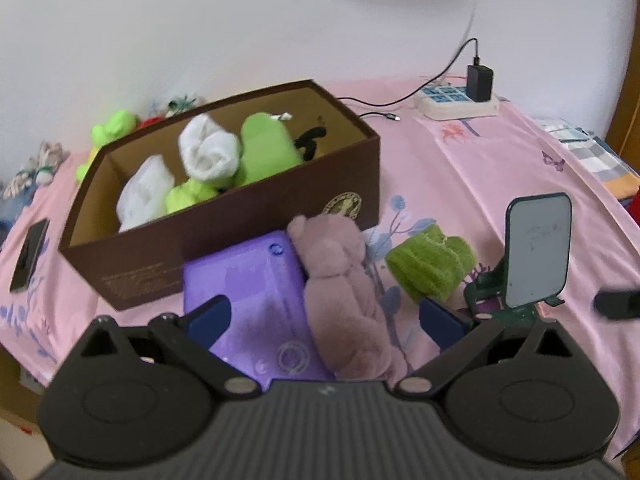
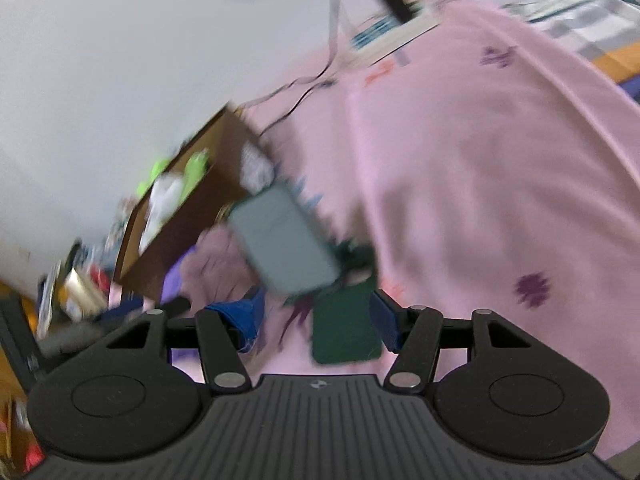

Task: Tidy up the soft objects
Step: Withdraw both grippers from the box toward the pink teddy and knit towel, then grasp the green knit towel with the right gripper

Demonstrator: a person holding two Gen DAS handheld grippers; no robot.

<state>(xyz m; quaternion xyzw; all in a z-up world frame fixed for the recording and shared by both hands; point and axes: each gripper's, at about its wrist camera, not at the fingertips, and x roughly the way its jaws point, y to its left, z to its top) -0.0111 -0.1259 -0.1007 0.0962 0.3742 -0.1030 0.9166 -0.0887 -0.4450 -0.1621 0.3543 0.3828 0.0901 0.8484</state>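
Left gripper [image 1: 324, 316] gapes unclenched around the pink plush bear [image 1: 344, 296], not gripping it.

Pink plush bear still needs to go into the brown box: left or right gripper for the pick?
Left. The left gripper is open with the pink plush bear between its fingers; the right gripper faces a phone stand.

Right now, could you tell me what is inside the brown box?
The brown box holds two white rolled cloths, lime-green plush pieces and something black; its front wall hides whatever lies lower down.
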